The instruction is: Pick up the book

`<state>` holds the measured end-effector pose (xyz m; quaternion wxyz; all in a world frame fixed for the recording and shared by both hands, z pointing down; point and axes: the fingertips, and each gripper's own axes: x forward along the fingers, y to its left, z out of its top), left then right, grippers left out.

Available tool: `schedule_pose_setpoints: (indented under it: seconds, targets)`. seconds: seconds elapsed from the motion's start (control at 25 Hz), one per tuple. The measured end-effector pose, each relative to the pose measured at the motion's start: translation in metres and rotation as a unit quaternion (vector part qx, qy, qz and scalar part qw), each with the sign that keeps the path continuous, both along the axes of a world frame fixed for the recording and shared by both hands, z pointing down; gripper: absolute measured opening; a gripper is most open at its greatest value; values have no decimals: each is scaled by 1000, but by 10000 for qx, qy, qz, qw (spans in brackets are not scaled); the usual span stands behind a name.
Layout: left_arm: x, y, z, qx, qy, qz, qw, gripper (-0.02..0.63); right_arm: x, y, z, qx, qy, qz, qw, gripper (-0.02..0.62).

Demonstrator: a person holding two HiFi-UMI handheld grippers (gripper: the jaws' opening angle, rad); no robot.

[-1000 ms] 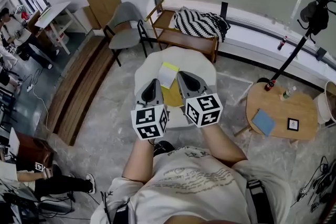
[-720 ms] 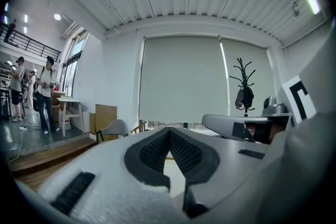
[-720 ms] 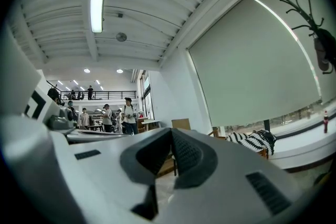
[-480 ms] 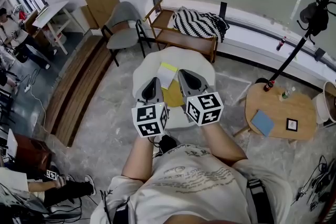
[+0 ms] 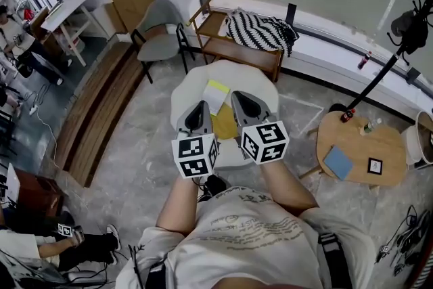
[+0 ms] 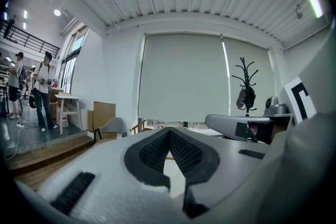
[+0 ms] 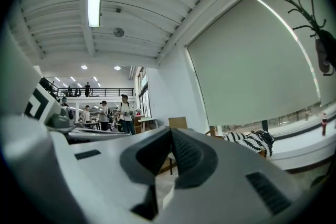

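On the round white table (image 5: 260,86) a yellow book (image 5: 224,125) lies under a white one with a yellow-green band (image 5: 216,95). Both grippers hover over the table's near half, side by side, pointing away from me. My left gripper (image 5: 197,107) is shut and empty, left of the books. My right gripper (image 5: 239,97) is also shut and empty, beside the books' right edge. In the left gripper view the jaw tips (image 6: 169,131) meet, with the right gripper (image 6: 236,126) alongside. The right gripper view shows its tips (image 7: 170,131) touching.
Beyond the table stand a wooden bench with a striped cushion (image 5: 260,30) and a grey chair (image 5: 160,32). At the right are a small wooden table (image 5: 369,139) with a blue book (image 5: 338,160) and a black coat stand (image 5: 379,71). People sit at the far left.
Both grippers have drifted slightly forward over the table, still shut. The books have not moved.
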<state>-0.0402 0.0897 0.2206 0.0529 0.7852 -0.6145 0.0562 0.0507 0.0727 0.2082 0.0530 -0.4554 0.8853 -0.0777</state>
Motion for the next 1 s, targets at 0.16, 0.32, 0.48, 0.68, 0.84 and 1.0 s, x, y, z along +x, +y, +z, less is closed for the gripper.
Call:
schedule_pose_setpoints:
  seconds: [0.16, 0.32, 0.48, 0.68, 0.84, 1.0]
  targets:
    - [-11, -11, 1, -27, 40, -38, 10000, 12, -9, -11, -4, 65, -34, 32, 10000, 28]
    - [-23, -27, 2, -71, 88, -66, 9999, 12, -21, -26, 0, -1, -3, 13, 10000, 28]
    - [-36, -50, 7, -101, 126, -56, 9999, 12, -34, -50, 6, -49, 41, 48, 10000, 28]
    - [-60, -87, 8, -121, 176, -16, 9998, 12, -55, -87, 5, -55, 83, 133, 9999, 28]
    - [-81, -122, 8, -191, 226, 69, 9995, 12, -75, -121, 2, -95, 101, 248, 9996, 28]
    - [-100, -157, 12, -308, 283, 180, 9990, 12, -92, -152, 4, -172, 159, 367, 9991, 28]
